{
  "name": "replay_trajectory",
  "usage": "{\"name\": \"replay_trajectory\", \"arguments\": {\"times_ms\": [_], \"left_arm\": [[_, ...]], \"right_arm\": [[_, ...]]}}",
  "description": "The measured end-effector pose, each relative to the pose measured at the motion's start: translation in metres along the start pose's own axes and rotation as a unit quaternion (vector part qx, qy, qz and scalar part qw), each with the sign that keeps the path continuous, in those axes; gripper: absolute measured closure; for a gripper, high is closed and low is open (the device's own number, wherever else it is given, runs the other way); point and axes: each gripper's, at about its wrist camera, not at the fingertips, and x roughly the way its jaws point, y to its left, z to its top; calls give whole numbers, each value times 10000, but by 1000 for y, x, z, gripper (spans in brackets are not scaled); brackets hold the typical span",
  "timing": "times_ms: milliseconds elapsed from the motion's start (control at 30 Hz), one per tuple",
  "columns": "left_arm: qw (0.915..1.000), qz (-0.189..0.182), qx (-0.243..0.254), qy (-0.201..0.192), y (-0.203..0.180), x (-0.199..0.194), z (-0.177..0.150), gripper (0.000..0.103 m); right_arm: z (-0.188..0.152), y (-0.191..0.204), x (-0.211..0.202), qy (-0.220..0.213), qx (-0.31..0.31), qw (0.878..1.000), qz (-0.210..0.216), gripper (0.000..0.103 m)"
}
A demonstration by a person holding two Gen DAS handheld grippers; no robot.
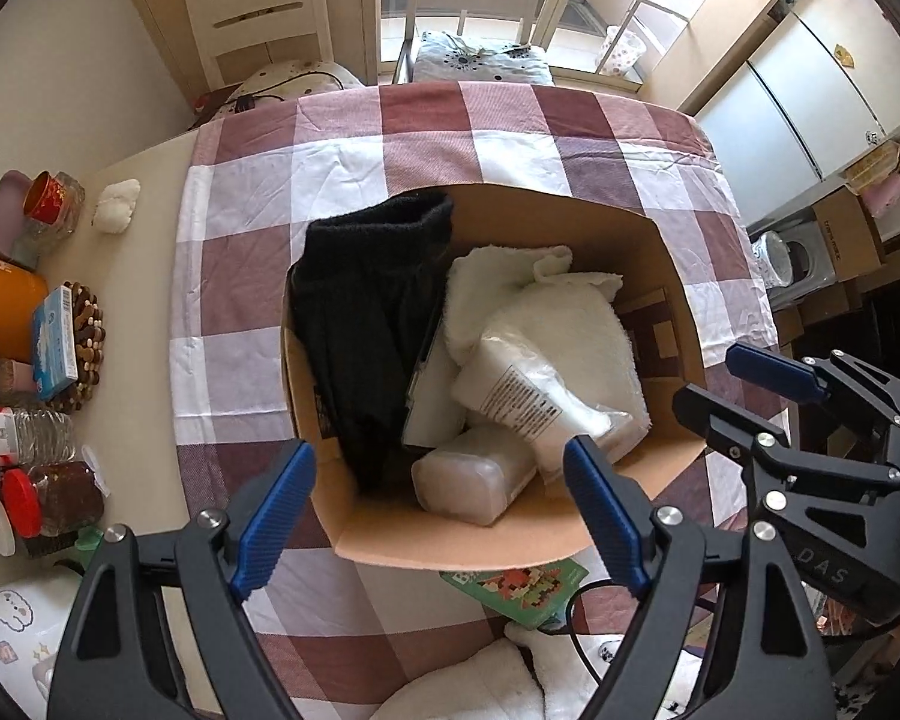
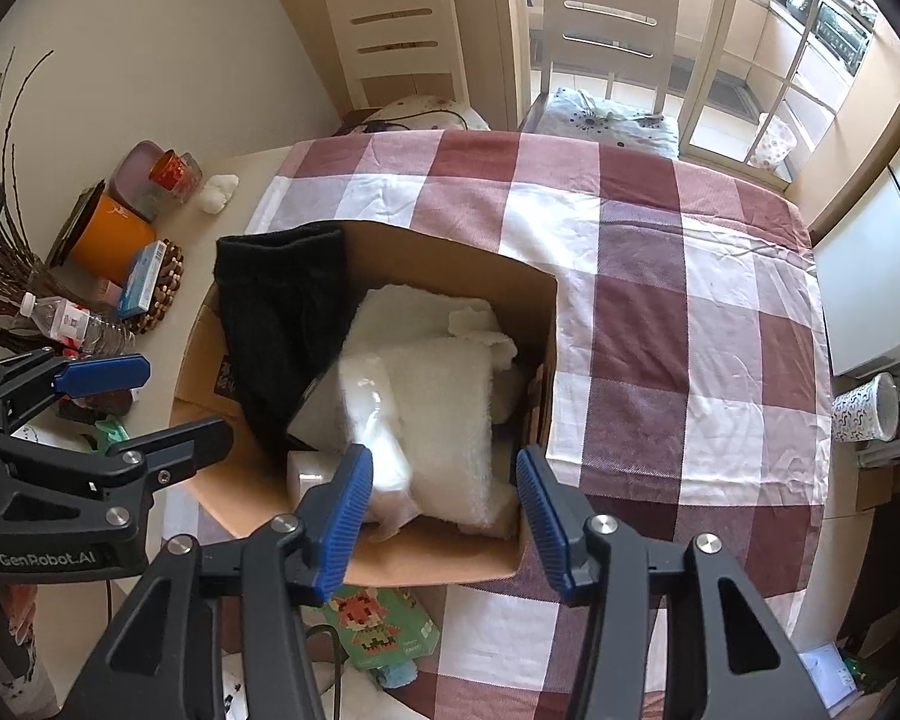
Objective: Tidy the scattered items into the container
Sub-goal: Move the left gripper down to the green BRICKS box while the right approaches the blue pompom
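Observation:
A cardboard box [image 1: 672, 276] [image 2: 540, 312] stands on the checked tablecloth. Inside lie a black cloth [image 1: 366, 312] [image 2: 282, 306], a white towel [image 1: 546, 312] [image 2: 444, 384], a white plastic bottle [image 1: 528, 396] [image 2: 372, 420] and a clear tub [image 1: 474, 480]. My left gripper [image 1: 438, 516] is open and empty above the box's near side. My right gripper [image 2: 444, 510] is open and empty above the box's near right corner; it also shows in the left wrist view [image 1: 768, 372]. The left gripper shows at the left of the right wrist view [image 2: 126, 402].
A green pixel-art box [image 1: 528, 588] [image 2: 384, 624] lies just in front of the cardboard box. Jars, bottles, an orange pot [image 2: 111, 240] and a small blue box [image 1: 57, 330] crowd the table's left edge. Chairs [image 2: 606, 18] stand beyond the far edge.

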Motion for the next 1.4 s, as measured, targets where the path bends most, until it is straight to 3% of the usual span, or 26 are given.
{"name": "replay_trajectory", "arguments": {"times_ms": [300,500,633,733,867,1133,1167,1300,1400], "left_arm": [[9989,-50,-444,167,11,4,-59,17],[9927,-212,-1106,431,18,41,-118,17],[9879,-337,-1310,756,10,74,-139,17],[9813,-518,-1598,937,3,95,-147,17],[9640,-853,-2282,1066,0,119,-152,17],[9483,-376,-3051,795,-8,138,-156,17],[9450,-336,-3165,751,-8,139,-158,17],[9310,-515,-3561,617,-10,144,-164,13],[9315,-561,-3543,606,-16,150,-163,8]], "right_arm": [[-50,6,-16,-54,78,9999,136,52],[-106,2,-11,165,259,9993,226,52],[-135,-2,-4,325,390,9984,267,52],[-154,-6,-1,371,469,9978,289,52],[-173,-13,3,400,567,9970,333,52],[-196,-26,11,435,786,9951,421,52],[-199,-28,13,377,1045,9928,456,52],[-204,-33,21,405,1158,9910,530,52],[-207,-34,25,429,1168,9904,596,52]]}}
